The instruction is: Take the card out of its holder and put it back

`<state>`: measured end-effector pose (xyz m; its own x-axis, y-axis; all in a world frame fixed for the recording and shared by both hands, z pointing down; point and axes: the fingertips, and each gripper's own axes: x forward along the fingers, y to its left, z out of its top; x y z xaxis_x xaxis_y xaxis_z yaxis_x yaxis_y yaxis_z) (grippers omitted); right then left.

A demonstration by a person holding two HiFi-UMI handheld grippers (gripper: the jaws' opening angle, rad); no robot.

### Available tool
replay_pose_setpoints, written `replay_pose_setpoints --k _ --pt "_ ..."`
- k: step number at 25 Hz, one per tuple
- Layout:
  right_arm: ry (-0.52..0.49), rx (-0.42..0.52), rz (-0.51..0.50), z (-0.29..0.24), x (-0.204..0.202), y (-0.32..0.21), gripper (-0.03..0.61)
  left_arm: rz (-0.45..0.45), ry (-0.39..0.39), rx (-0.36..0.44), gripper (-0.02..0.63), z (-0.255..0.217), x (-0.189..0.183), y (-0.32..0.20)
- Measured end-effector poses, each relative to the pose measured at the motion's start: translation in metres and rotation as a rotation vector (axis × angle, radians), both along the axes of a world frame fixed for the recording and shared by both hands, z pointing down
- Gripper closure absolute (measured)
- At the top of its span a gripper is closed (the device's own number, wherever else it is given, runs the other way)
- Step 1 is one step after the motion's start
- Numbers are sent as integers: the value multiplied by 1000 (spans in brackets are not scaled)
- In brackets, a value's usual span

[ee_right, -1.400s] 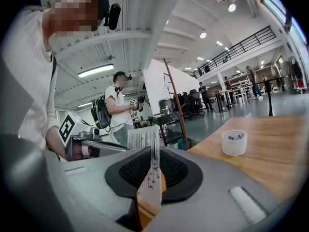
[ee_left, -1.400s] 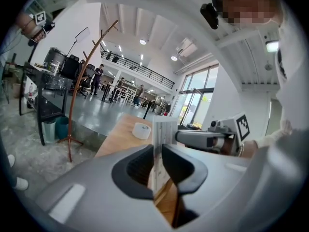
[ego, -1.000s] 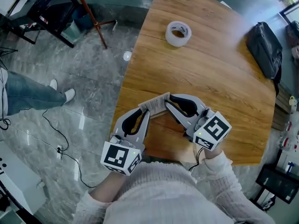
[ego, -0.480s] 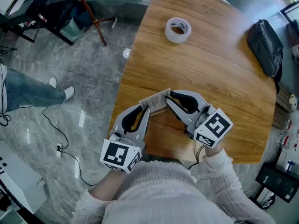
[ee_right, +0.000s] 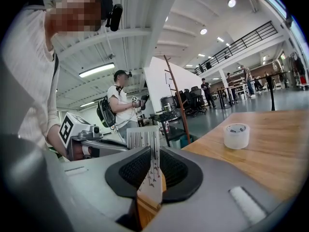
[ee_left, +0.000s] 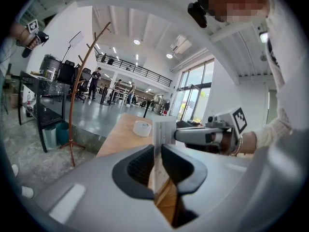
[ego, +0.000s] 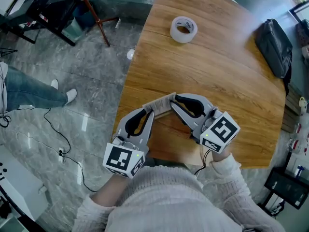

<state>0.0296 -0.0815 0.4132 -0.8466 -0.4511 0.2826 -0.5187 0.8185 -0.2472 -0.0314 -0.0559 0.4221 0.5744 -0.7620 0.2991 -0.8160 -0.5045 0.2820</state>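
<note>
Currently both grippers share one thin flat piece, held in the air between them. The left gripper (ee_left: 158, 151) has its jaws nearly together, pinching one end edge-on. The right gripper (ee_right: 153, 158) has its jaws equally close, pinching the opposite end. The piece is the holder (ego: 162, 104), bridging the gap from one pair of tips to the other. A striped face standing just past the right jaws is probably the card (ee_right: 143, 138), but no view shows where card ends and sleeve begins. A tape roll (ego: 183, 30) sits well beyond both sets of tips on the table (ego: 217, 76), clear of the work. Handling, as judged: very light, so weight is no concern. It looks thin and semi-stiff, and should bow rather than crease under a mild twist. The sleeve surface looks smooth, so it is likely to slip in a weak pinch. Grip advice: one gripper should hold the sleeve margin only, clear of the card's path. The other should take the card's exposed edge, pads flat on both faces. The pull should run straight along the plane of the piece. Pinching through both layers at once would lock the card in. For re-insertion, the card's corner needs lining up with the sleeve mouth, because a flexing edge catches easily.
</note>
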Motion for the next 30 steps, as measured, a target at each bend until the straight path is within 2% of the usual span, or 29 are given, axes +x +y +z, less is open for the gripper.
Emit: replay_pose_setpoints --k 23,30 --pt "35 -84 -19 29 5 20 526 18 -48 -83 560 29 8 17" --pt "57 -113 -19 41 6 26 488 42 -59 -120 558 40 10 23"
